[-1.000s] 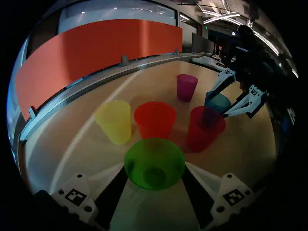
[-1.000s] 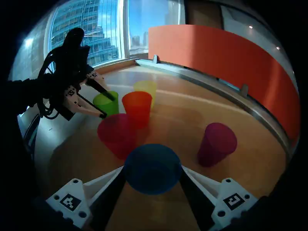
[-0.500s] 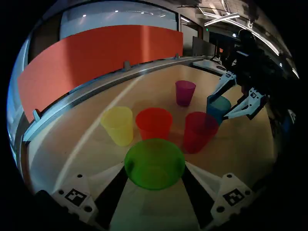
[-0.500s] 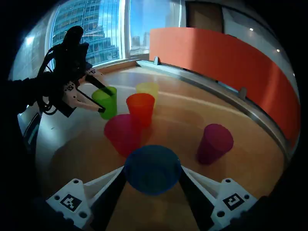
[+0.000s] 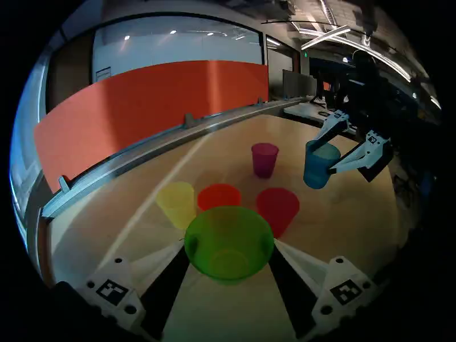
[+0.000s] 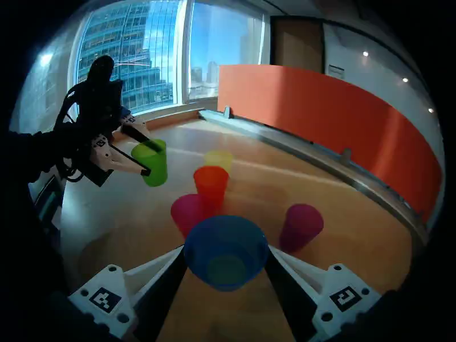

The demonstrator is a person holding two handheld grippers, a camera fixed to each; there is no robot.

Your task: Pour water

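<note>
Left gripper view: left tool (image 5: 229, 246) pinches the green cup (image 5: 228, 228), 1 finger on each side of the wall, mouth up. At 2 o'clock the right tool (image 5: 321, 155) likewise grips the blue cup (image 5: 317, 168) by its wall. Both cups are held clear of the surface (image 5: 353, 216) and well apart. Standing at 12 o'clock beyond the green rim are 4 cups: yellow cup (image 5: 176, 202), orange cup (image 5: 218, 195), red cup (image 5: 279, 208) and, farther off, purple cup (image 5: 264, 159). Risks, as judged: a tilt begun before 1 rim is over the other would put water on the surface; a hard squeeze could buckle the thin plastic and let a cup slip; a low pass could topple the standing cups. Unclear: whether either held cup contains water, since the tint at the bottoms may just be translucent plastic. The orange cup's base is hidden behind the green rim, and the person is a dark silhouette.
</note>
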